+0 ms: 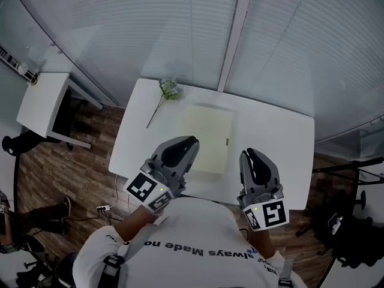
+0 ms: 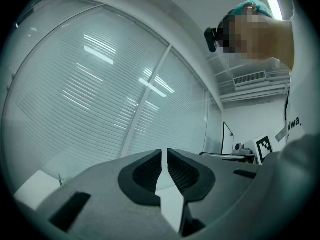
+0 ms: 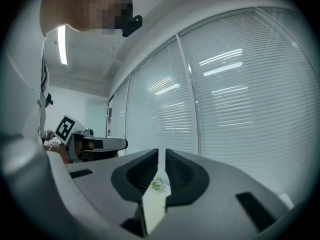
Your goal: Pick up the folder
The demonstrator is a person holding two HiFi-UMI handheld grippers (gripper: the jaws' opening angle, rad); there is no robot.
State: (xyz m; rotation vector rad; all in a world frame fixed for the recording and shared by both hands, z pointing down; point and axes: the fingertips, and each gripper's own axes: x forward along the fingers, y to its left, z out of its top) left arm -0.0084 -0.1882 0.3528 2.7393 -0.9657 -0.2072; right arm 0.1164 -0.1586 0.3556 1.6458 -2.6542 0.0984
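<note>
A pale cream folder [image 1: 208, 138] lies flat on the white table [image 1: 282, 143], a small clasp on its right edge. My left gripper [image 1: 191, 143] hovers over the folder's near left corner, jaws shut with nothing in them. Over the table's near right part, just right of the folder, my right gripper [image 1: 249, 156] is also shut and holds nothing. In the left gripper view the left gripper [image 2: 164, 154] points level at the window blinds. The right gripper [image 3: 161, 156] in its own view shows the table top and the flower sprig [image 3: 157, 184] through the thin slit between its jaws.
An artificial flower sprig [image 1: 167, 93] lies at the table's far left corner. White blinds [image 1: 180, 23] close off the far side. A small white side table [image 1: 43, 104] stands left, over a wooden floor [image 1: 72, 173] with a power strip [image 1: 103, 209]. Dark equipment [image 1: 348, 221] sits at the right.
</note>
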